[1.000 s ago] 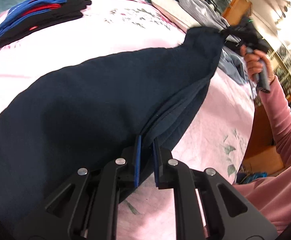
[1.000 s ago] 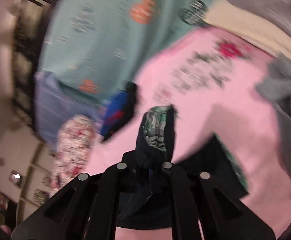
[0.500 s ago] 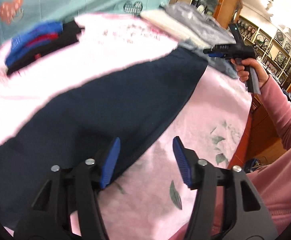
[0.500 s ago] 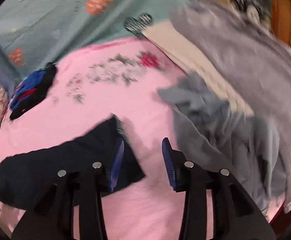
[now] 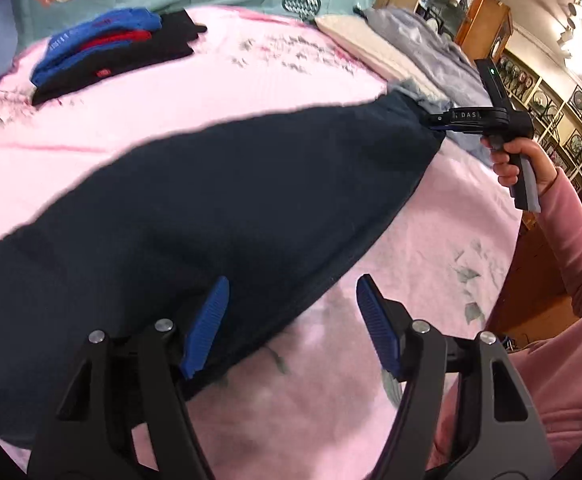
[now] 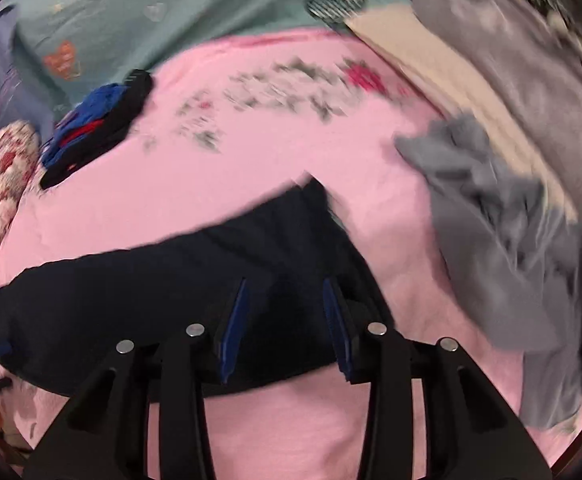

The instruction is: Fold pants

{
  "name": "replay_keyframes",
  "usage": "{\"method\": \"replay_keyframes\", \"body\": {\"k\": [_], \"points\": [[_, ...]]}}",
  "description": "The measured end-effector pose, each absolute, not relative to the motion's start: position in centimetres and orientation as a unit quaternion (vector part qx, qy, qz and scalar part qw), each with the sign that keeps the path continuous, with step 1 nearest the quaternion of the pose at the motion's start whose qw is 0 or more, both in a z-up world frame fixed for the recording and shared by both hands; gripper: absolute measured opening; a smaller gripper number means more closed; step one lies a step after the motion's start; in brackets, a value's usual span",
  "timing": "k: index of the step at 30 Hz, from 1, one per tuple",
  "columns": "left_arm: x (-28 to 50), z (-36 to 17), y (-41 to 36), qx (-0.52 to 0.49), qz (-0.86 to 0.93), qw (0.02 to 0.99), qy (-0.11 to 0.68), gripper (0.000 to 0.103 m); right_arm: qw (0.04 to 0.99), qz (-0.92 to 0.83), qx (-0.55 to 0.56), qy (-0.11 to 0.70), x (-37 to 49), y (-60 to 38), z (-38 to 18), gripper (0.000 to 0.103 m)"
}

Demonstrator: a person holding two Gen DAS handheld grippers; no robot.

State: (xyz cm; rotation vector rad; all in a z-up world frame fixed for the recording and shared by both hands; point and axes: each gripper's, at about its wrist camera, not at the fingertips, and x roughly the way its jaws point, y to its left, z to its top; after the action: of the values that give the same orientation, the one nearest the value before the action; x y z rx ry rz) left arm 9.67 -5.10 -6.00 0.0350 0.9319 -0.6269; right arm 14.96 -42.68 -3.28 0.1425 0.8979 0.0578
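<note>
Your navy pants lie flat, stretched long across pink blanket. Your left gripper spread wide, empty, one blue pad over pants' near edge, other over blanket. Your right gripper also released, jaws apart above pants' far end, gripping nothing. Folded blue-red-black stack well beyond pants. Crumpled grey garment right of pants, near blanket edge.
</note>
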Motion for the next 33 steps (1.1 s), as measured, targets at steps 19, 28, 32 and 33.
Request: {"method": "replay_keyframes", "body": {"k": [19, 28, 32, 33], "points": [[13.7, -7.9, 1.6, -0.123, -0.246, 0.846, 0.457, 0.083, 0.743, 0.439, -0.08, 0.498, 25.1, -10.2, -5.1, 0.049], [13.5, -7.9, 0.9, -0.121, -0.257, 0.846, 0.452, 0.084, 0.626, 0.53, -0.122, 0.559, 23.5, -8.5, -5.2, 0.051], [13.9, -8.0, 1.3, -0.145, -0.266, 0.839, 0.452, 0.084, 0.621, 0.55, -0.157, 0.535, 20.9, -8.4, -4.3, 0.051], [13.9, -8.1, 1.4, -0.15, -0.268, 0.838, 0.452, 0.084, 0.622, 0.555, -0.166, 0.526, 20.3, -8.5, -4.0, 0.051]]}}
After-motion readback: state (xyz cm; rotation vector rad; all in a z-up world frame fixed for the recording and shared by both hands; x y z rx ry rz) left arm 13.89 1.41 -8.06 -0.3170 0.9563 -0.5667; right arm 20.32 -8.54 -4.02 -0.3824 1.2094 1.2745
